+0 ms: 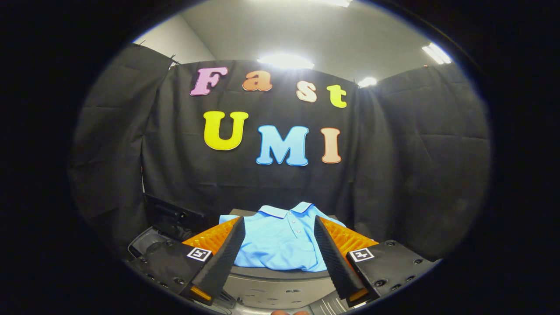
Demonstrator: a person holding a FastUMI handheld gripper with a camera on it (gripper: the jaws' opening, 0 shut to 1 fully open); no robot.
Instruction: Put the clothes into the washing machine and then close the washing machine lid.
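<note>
A light blue polo shirt (282, 238) lies folded on a grey surface (280, 273), collar toward the booth wall. My gripper (278, 225) stands open, its two fingers spread on either side of the shirt with the cloth showing between them. The fingers (225, 253) hover over the shirt's near half without pressing on it. A dark raised panel (173, 216), which may be the washing machine's open lid, stands to the left of the left finger, with a rounded dark opening (146, 247) below it.
Black cloth walls close the booth behind and on both sides of the shirt. The grey surface's front edge (275, 291) curves just below the fingers. Bright ceiling lights (284, 61) shine above the wall.
</note>
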